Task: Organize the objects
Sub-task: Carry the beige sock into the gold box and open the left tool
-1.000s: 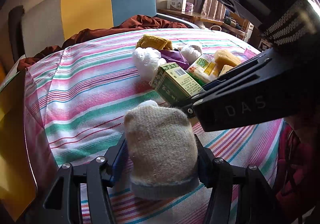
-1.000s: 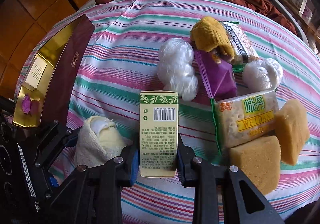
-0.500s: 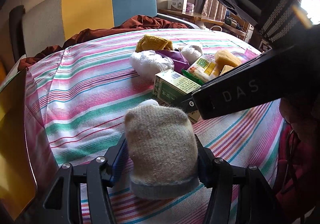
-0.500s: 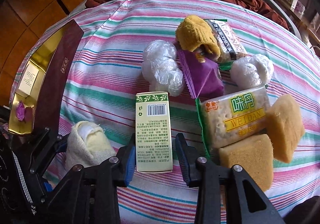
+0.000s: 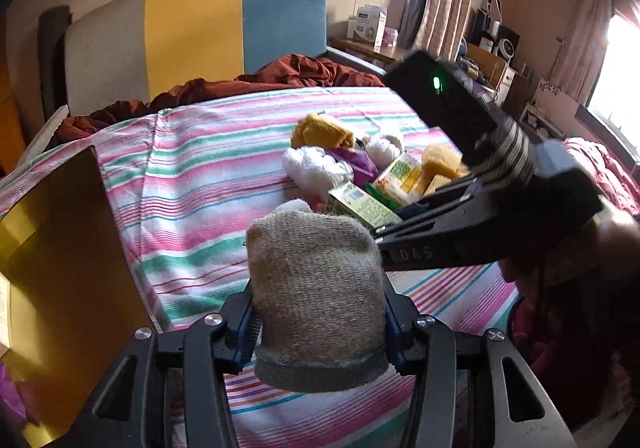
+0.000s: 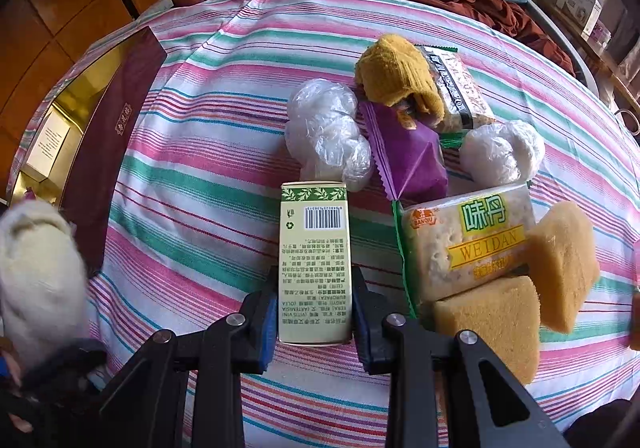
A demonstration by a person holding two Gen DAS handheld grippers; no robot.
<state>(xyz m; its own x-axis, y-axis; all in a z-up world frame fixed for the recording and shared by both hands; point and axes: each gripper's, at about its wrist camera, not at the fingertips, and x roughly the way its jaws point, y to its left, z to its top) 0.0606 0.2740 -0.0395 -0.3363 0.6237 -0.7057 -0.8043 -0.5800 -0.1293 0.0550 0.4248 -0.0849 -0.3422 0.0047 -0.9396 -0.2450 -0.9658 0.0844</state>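
Left gripper (image 5: 318, 322) is clamped on the rolled beige sock (image 5: 316, 300), holding it upright above the near-left part of the bed (image 5: 192, 184), and the open gold box (image 5: 60, 288) sits just to its left at the bed's left edge. That is the relation to watch: the box lies left of the sock, near, so a leftward carry looks likely. Over to the right gripper (image 6: 314, 308): its jaws stand on either side of the green-and-cream carton (image 6: 314, 260), touching or nearly so. I cannot tell whether they are pressing. The carton lies flat, long axis running straight away from the gripper toward the snack pile (image 6: 420, 136) mid-bed.
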